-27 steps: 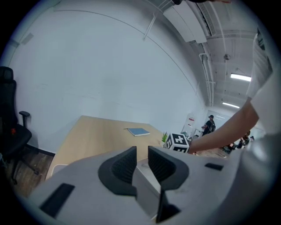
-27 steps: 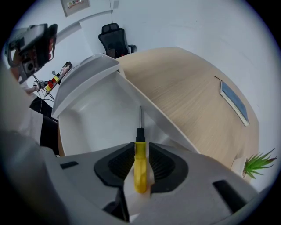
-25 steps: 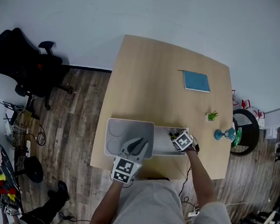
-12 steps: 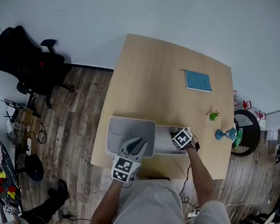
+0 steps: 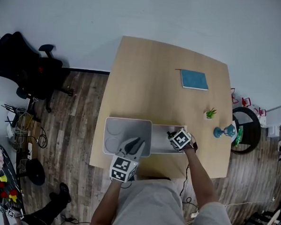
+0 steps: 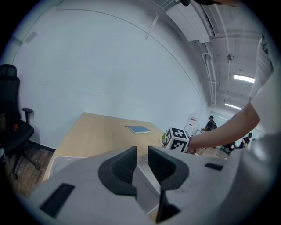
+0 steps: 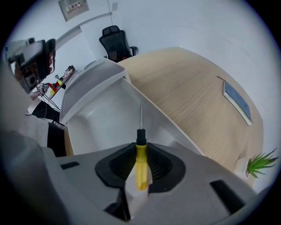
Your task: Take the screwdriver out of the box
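The screwdriver (image 7: pixel 140 151) is sitting at the lower centre of the right gripper view, inside the white box (image 7: pixel 101 123), with its shaft pointing up-frame. The right gripper (image 5: pixel 178 137) has just been closing its jaws and is now clamping the yellow handle, likely so the tool can be lifted straight out. The left gripper (image 5: pixel 131 147), at the lower centre of the head view, is waiting at the near edge of the open lid (image 5: pixel 125 131). Its jaws are narrowly apart and empty, and it is probably there to steady the box.
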`<state>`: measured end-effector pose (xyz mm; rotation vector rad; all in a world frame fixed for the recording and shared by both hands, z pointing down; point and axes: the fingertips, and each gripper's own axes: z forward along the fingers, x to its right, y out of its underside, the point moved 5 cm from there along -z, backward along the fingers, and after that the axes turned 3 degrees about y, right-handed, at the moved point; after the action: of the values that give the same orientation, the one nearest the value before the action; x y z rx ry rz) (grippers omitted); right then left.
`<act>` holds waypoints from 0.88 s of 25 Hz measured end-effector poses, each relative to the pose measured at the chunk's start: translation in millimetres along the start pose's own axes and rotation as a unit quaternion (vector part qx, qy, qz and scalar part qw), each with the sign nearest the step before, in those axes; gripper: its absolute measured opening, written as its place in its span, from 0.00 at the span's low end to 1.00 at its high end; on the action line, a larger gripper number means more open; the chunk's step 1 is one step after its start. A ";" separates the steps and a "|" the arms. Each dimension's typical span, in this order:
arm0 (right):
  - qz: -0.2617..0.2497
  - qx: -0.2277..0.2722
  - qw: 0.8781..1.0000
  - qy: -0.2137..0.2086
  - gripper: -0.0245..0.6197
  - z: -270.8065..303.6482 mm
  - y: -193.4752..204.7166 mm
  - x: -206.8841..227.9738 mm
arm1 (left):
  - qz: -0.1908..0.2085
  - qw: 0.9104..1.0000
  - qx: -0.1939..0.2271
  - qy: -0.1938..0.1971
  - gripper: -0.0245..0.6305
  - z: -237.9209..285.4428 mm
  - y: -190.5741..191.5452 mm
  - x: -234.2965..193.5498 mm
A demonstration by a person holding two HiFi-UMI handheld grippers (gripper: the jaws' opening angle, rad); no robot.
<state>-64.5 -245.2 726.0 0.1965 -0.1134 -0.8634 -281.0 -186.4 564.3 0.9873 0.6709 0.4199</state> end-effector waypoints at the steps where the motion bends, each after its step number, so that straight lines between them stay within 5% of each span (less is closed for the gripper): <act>1: 0.002 0.006 1.000 -0.002 0.17 -2.5 0.6 -1.2 | 0.001 1.000 0.000 -0.001 0.15 0.7 -0.4 2.0; 22: 0.064 0.201 0.977 -0.037 0.17 -87.6 7.4 -10.7 | 0.018 1.000 -0.013 -0.022 0.15 8.9 4.0 31.2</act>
<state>-50.2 -221.3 642.0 0.5296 -0.3674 -0.7118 -252.4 -171.1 561.0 0.9825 0.6075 0.4354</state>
